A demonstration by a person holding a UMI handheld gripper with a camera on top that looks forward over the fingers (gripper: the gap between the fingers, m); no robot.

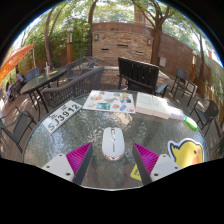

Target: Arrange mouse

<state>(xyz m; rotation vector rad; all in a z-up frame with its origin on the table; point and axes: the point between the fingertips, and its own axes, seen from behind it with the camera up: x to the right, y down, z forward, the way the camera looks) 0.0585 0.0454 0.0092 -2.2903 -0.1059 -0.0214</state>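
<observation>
One white mouse (113, 141) on the glass table (60, 145), sitting between the wide-open gripper (113, 156) fingers, untouched. One license plate (62, 116) left of mouse.

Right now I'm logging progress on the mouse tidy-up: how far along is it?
Nothing looks done yet. The white mouse lies free on the glass table, just ahead of the open tongs, centred on the gap between them and not gripped. In hand: lining up on it. Left: close on the mouse and place it, perhaps near the papers beyond.
</observation>
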